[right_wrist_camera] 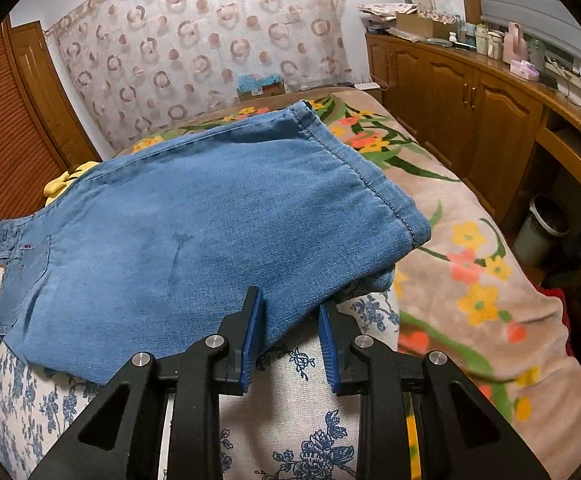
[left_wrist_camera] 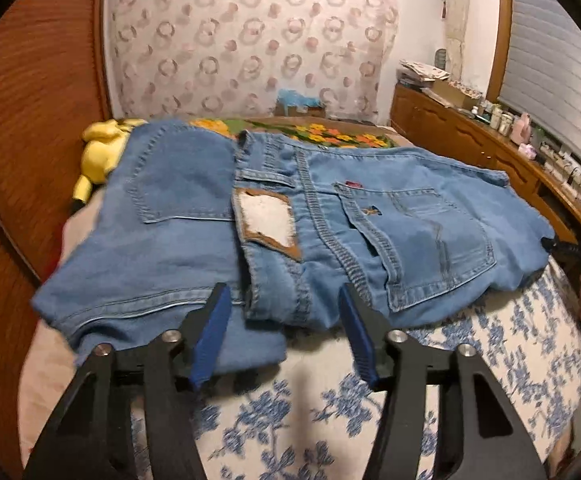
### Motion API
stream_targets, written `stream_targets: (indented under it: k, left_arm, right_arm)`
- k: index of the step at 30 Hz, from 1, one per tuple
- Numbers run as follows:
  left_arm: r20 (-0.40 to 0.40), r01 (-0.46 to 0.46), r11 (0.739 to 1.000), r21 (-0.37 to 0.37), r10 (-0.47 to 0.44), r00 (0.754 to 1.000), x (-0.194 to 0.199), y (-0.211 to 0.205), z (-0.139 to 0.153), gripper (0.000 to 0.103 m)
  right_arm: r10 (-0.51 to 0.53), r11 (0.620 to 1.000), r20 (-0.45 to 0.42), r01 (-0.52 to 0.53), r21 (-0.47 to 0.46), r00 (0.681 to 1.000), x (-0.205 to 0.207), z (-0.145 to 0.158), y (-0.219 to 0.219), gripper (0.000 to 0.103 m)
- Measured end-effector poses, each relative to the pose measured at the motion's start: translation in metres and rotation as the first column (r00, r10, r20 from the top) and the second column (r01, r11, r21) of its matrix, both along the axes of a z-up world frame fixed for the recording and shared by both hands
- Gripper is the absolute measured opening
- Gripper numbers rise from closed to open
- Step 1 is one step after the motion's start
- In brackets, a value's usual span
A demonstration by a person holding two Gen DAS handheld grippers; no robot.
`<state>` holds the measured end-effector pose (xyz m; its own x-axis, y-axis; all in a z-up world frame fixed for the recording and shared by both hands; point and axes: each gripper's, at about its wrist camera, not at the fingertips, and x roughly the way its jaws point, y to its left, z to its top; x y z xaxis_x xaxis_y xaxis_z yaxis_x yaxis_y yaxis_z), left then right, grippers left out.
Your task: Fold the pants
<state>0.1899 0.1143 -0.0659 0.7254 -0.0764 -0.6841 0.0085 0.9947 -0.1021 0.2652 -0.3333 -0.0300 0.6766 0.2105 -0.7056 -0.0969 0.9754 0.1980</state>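
Ahead of left gripper, half-spread and empty: faded light-blue denim pants, folded on blue-flowered white bedcover, hem beyond narrower, empty right gripper.

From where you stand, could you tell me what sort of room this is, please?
Most likely a bedroom: the jeans lie on a bed with a floral blanket, a patterned curtain hangs behind, and a wooden cabinet holds toiletries.
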Motion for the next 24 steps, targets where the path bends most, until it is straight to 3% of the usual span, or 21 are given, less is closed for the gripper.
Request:
stream_targets:
  k: [2,8,12,18,24]
  left_arm:
    - [-0.024,0.001,1.0,-0.009,-0.001,1.0,0.009,-0.001,-0.006,0.047]
    - [-0.067,-0.06,0.998,0.013,0.061,0.996,0.023,-0.001,-0.021,0.047]
    - [-0.052,-0.07,0.997,0.043,0.072,0.996,0.025,-0.009,-0.02,0.046]
    - [-0.003,-0.056,0.998,0.014,0.056,0.998,0.019,-0.009,-0.008,0.03]
    - [-0.032,-0.054,0.997,0.05,0.055,0.998,0.025,-0.006,-0.014,0.03]
  right_arm:
    - [0.0,1.0,0.0,0.0,0.005,1.0,-0.002,0.005,0.001,0.028]
    - [0.002,1.0,0.0,-0.002,0.022,1.0,-0.001,0.006,-0.002,0.027]
    - [0.0,1.0,0.0,0.0,0.027,1.0,-0.001,0.006,-0.004,0.026]
    - [0.007,0.999,-0.001,-0.007,0.044,1.0,-0.001,0.006,-0.006,0.022]
    - [0.007,1.0,-0.004,-0.007,0.026,1.0,0.001,0.006,-0.002,0.02]
